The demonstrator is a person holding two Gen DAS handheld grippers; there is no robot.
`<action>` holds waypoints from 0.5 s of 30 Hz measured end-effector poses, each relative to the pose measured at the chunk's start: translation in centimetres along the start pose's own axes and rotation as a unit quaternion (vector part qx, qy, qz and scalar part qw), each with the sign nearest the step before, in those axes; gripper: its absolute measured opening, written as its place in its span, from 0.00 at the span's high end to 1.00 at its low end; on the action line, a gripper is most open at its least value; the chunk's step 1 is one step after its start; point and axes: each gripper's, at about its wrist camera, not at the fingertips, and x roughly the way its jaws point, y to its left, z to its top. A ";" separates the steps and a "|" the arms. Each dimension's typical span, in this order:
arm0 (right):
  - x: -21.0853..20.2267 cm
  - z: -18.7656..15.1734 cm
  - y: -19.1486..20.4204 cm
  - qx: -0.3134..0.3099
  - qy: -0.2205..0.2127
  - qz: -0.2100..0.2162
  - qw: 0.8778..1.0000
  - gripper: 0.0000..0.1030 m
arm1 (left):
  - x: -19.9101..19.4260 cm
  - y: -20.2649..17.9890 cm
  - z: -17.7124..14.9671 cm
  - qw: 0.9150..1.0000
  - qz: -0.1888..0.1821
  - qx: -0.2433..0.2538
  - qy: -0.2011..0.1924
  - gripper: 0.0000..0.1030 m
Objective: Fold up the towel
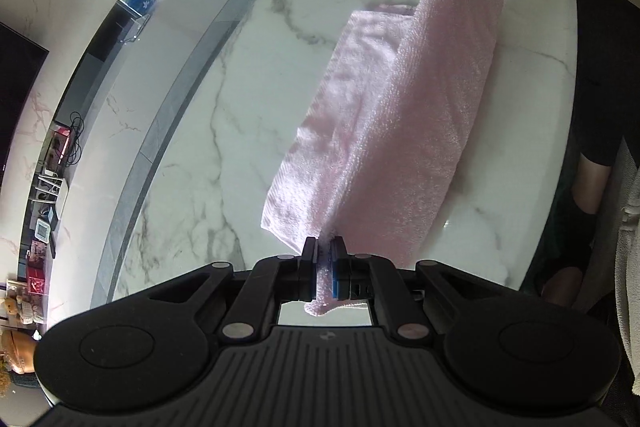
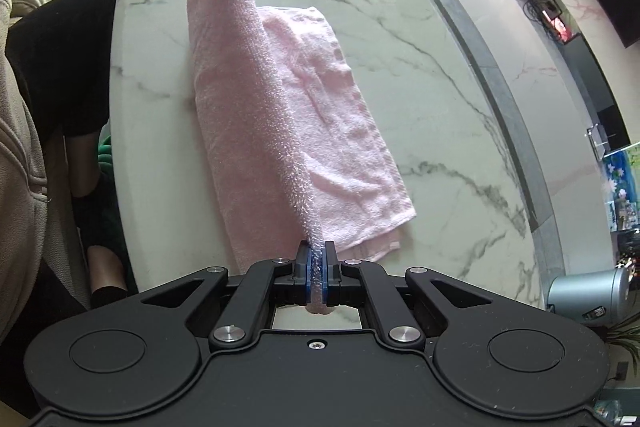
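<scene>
A glossy white marble table (image 1: 248, 99) with grey veining is carrying a pink terry towel (image 1: 420, 115), its looped pile fluffy. The left gripper (image 1: 325, 259) is clamping one corner and the right gripper (image 2: 318, 259) the other, stretching a raised edge taut between them. The towel's lower half is lying flat near the table's edge closest to the person.
</scene>
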 end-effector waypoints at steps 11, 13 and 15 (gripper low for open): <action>8.7 2.1 -7.1 0.028 0.038 0.037 0.998 0.97 | 8.9 5.1 2.7 0.999 -0.017 -0.029 0.038 0.95; 10.1 2.1 -7.5 0.040 0.041 0.043 0.997 0.97 | 10.4 5.4 2.8 0.998 -0.019 -0.037 0.046 0.95; 11.3 2.0 -7.9 0.053 0.045 0.048 0.996 0.97 | 12.0 5.9 2.9 0.997 -0.021 -0.052 0.052 0.95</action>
